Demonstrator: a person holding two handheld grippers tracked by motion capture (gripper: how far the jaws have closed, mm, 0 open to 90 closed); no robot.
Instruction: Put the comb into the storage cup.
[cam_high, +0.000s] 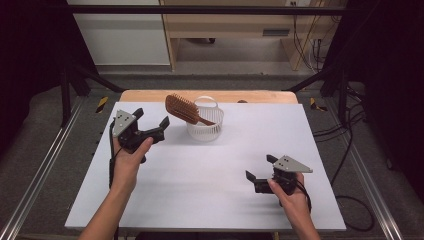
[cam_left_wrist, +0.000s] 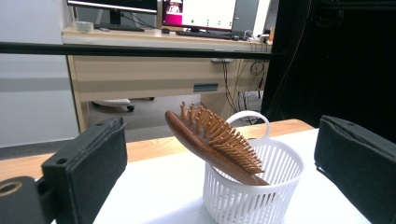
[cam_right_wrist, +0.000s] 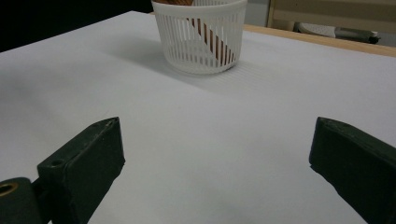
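My left claw (cam_high: 151, 121) is released, hovering just at nine o'clock of the brush (cam_high: 183, 109), which leans handle-down in the basket (cam_high: 205, 131) at twelve o'clock on the counter (cam_high: 200, 175). Bumping the overhanging head could tip that light basket. My right claw (cam_high: 260, 170) idles, released, well apart.

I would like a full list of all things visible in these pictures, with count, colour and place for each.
hairbrush: 1, brown wood, handle down in the basket, head leaning out over its rim toward the left
basket: 1, white slatted plastic, far middle of the table
table: 1, white top with a wooden far edge
desk with monitors: 1, pale wood, behind the table
left gripper: 1, black, open, held beside the basket, holding nothing
right gripper: 1, black, open, near right of the table, holding nothing
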